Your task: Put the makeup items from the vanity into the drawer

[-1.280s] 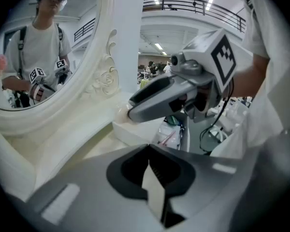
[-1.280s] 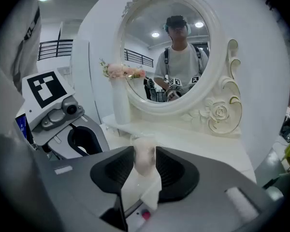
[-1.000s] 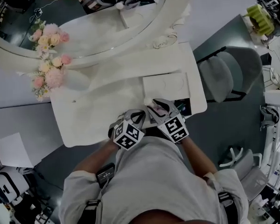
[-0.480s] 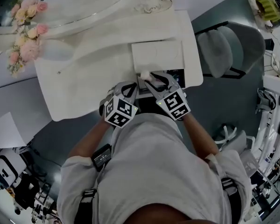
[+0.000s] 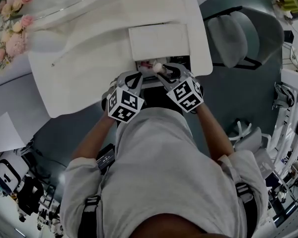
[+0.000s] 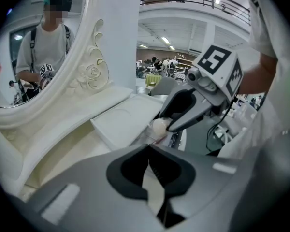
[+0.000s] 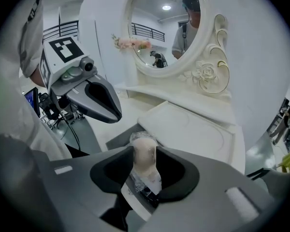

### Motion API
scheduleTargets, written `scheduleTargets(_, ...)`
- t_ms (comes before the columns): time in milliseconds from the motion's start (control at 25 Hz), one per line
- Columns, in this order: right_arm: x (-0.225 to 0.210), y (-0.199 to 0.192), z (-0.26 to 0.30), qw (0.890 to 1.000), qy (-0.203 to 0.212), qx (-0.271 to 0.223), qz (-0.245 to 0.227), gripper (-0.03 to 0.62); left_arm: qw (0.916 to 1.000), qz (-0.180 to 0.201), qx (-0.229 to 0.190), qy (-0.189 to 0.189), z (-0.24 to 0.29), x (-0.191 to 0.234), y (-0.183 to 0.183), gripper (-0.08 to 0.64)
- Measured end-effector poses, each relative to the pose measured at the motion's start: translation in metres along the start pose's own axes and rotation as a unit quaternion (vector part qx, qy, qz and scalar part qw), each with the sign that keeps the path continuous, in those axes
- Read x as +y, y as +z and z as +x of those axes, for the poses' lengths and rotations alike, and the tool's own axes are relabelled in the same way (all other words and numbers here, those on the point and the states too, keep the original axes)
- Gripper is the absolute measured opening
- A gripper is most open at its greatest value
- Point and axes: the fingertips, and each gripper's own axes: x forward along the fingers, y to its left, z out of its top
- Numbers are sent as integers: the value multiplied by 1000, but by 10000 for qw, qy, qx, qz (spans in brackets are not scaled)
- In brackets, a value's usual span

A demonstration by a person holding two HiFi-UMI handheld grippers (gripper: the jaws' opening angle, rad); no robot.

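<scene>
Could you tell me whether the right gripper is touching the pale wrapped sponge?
Touching. The right gripper view shows the right gripper with its jaws pressed against both sides of the pale beige, plastic-wrapped makeup sponge.

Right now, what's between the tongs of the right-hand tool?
A pale pinkish makeup item in crinkly clear wrap, gripped on both sides by the right gripper's tongs. The right gripper view shows it plainly.

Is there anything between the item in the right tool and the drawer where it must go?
Nothing visible does. The right tool holds the plastic-wrapped beige item over the open drawer. The shut left tool is off to the side.
</scene>
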Motion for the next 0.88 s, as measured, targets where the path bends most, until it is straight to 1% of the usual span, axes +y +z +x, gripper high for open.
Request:
scheduleTargets(200, -2, -16, 6, 9995, -42, 287, -88, 152, 9999, -7, 89, -64, 7, -8, -2, 3)
scheduleTargets(360, -13, -27, 10, 9990, -107, 408, -152, 153, 9999, -73, 70, -34, 18, -15, 4, 3)
scheduleTargets(520, -15, -39, 10, 9985, -4, 458, -295, 155, 9998, -174, 67, 107, 27, -25, 12, 3)
scheduleTargets(800, -22, -41, 23, 9971, 204, 537, -502, 160, 9977, -483, 113, 462, 35, -23, 17, 3)
scheduleTargets(880, -22, -45, 23, 9972, 232, 542, -463, 161, 9971, -550, 154, 500, 37, -27, 17, 3)
